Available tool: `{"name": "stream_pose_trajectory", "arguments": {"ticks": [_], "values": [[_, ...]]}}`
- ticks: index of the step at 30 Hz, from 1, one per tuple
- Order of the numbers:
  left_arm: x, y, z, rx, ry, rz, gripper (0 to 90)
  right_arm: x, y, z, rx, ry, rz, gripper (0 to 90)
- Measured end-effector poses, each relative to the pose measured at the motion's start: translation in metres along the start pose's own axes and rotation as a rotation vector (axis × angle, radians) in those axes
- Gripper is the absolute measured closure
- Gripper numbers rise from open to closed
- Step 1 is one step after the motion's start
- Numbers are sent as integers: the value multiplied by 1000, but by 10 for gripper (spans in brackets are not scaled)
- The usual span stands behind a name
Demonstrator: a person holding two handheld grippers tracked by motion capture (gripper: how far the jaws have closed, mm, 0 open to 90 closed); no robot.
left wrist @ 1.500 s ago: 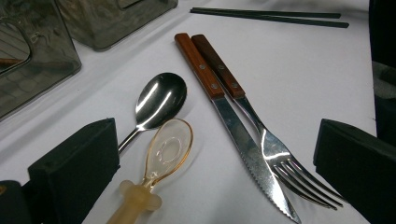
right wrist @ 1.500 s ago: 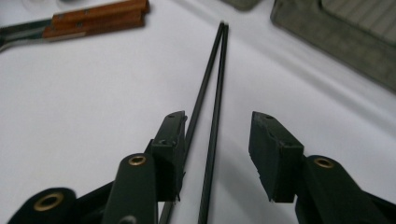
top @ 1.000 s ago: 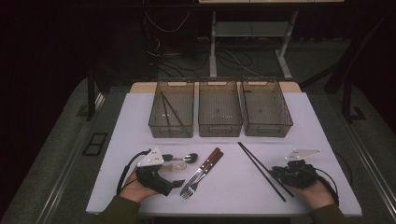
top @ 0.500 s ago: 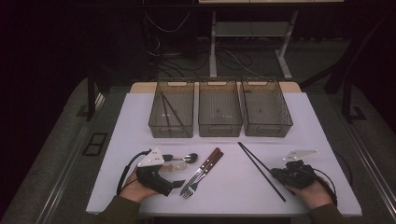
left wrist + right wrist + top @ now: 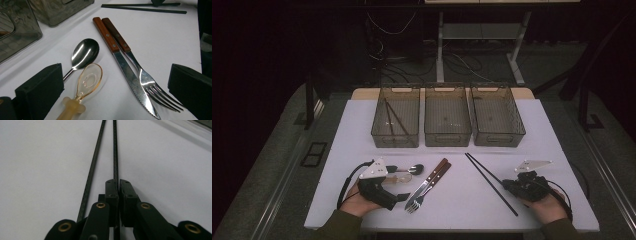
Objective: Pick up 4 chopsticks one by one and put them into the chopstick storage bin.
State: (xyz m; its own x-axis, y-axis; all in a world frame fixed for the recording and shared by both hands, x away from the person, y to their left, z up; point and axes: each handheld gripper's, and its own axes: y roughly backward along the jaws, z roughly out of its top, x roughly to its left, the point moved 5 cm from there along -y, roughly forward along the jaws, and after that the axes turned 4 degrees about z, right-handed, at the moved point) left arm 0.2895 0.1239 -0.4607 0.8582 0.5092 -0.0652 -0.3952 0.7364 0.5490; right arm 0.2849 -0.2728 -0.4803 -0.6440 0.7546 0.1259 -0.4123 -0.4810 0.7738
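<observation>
On the white table [image 5: 557, 130], the right tongs [image 5: 117, 182] have just been closing and are now clamped on one black chopstick [image 5: 115, 152], which runs straight ahead from between the jaws; the second chopstick [image 5: 93, 162] lies just beside it, outside the jaws. In the high view this pair lies slantwise in front of the right-hand bin [image 5: 497, 116]. The left tongs [image 5: 115, 85] rest with jaws wide apart around a metal spoon [image 5: 83, 53], a clear spoon [image 5: 88, 81], a knife [image 5: 120, 60] and a fork [image 5: 140, 72], gripping none.
</observation>
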Motion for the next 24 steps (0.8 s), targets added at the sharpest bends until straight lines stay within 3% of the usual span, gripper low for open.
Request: {"name": "stream_pose_trajectory", "arguments": {"ticks": [24], "values": [[1,0,0,4,-2,0,0,-3,21,11,-117,-14,34,860]]}}
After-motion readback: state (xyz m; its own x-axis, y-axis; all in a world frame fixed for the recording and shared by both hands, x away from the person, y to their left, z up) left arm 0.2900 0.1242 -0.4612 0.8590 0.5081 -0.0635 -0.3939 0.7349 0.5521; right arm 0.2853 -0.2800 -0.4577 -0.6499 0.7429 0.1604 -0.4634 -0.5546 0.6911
